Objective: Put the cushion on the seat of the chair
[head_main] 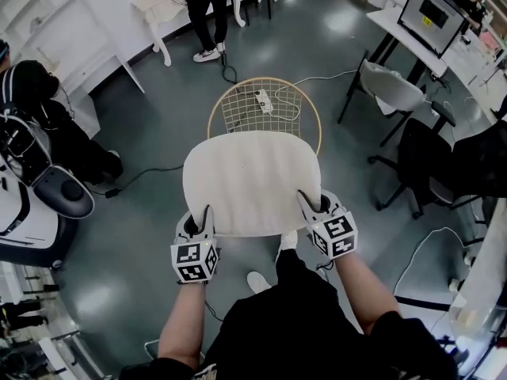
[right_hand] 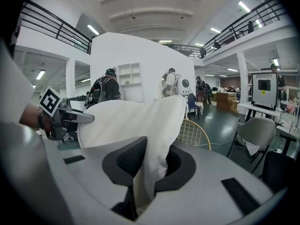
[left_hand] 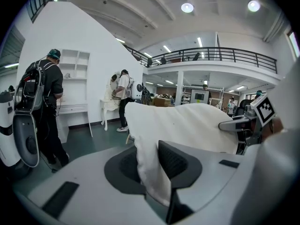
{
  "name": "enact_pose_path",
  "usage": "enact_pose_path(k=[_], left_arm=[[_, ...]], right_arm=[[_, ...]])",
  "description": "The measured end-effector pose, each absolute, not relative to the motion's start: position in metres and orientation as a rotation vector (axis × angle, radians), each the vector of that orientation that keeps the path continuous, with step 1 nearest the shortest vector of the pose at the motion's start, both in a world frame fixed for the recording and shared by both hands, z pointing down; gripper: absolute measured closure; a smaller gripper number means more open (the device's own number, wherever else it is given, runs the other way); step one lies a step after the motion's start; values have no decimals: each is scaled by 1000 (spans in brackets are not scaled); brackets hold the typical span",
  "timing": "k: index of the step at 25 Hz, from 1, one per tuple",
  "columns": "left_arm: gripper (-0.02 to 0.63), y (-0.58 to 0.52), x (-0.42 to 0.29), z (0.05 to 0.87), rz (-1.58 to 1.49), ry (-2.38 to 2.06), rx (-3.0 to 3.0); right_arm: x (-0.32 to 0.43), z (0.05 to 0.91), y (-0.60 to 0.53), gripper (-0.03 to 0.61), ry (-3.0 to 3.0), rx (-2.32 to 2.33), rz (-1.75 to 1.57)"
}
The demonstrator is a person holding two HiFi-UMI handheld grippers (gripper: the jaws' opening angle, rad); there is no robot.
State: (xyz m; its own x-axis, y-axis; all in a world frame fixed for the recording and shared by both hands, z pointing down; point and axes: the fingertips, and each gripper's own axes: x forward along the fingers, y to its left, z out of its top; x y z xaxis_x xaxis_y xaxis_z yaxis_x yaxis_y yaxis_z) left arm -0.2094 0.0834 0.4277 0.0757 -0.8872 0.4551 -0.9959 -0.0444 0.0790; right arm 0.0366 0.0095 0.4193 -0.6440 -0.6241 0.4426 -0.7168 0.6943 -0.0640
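Observation:
A round cream cushion [head_main: 252, 182] hangs flat in the air between my two grippers, over the near part of a wire chair. My left gripper [head_main: 204, 215] is shut on the cushion's near left edge [left_hand: 151, 172]. On the near right edge [right_hand: 149, 172] my right gripper [head_main: 307, 204] is shut. The chair [head_main: 265, 108] has a gold wire back and rim and stands just beyond the cushion; its seat is mostly hidden under the cushion. In the right gripper view the chair's wire back [right_hand: 193, 132] shows past the cushion.
A power strip [head_main: 263, 100] and cables lie on the floor behind the chair. Grey and black office chairs [head_main: 396, 89] stand at the right by a desk with a monitor [head_main: 432, 16]. A person [head_main: 207, 10] stands at the back, and another with equipment [head_main: 36, 121] at the left.

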Motion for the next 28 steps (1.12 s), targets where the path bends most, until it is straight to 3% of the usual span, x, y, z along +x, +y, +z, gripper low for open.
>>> enact_pose_path(k=[17,28], left_arm=[[511,-93,-182,471,448,-1854,1921],[508,-146,-183,524,499,-1793,1884]], right_arm=[[66,463,-174,512,-2491,981,401],[68,516,-226,512,-2440,973,459]])
